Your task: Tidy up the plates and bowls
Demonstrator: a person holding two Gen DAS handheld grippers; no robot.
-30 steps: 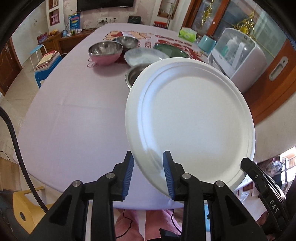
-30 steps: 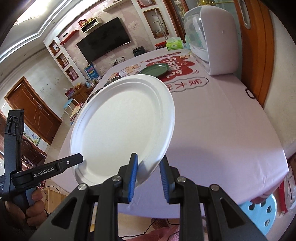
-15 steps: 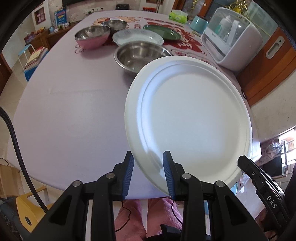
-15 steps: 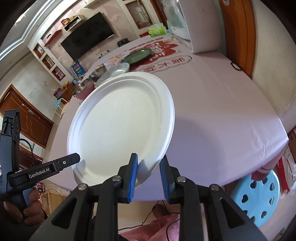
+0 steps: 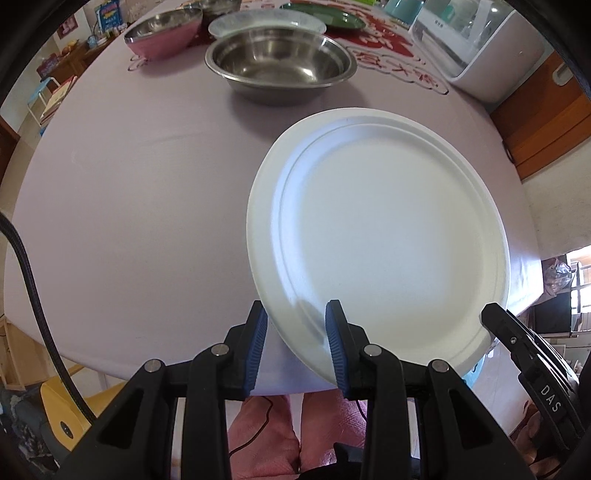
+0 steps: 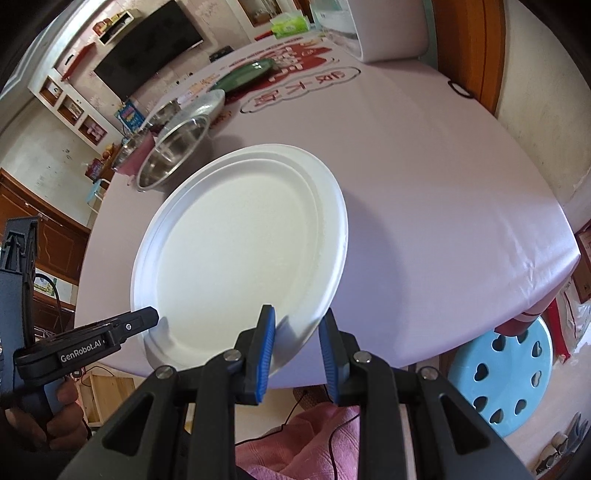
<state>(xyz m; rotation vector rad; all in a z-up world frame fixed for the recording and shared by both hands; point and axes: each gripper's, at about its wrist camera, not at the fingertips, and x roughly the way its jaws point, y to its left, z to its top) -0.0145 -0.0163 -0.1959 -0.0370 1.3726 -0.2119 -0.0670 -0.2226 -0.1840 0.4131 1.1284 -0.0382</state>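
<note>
Left hand-held gripper clamps the near-left rim of the white plate, blue pads on both faces. Plate tilted above the near part of the lilac-clothed counter, steel bowl beyond. Right hand-held gripper clamps the plate's near-right rim.

The near rim of the white plate is covered by the blue pads of the left tool, and whether it is pinched cannot be told; the far part of the surface beneath the plate is hidden; the steel bowl is partly masked by the plate's edge in the right view; the white appliance is cut off by the frame; the green plate is clipped at the top; the printed lettering is too distorted to be read.
</note>
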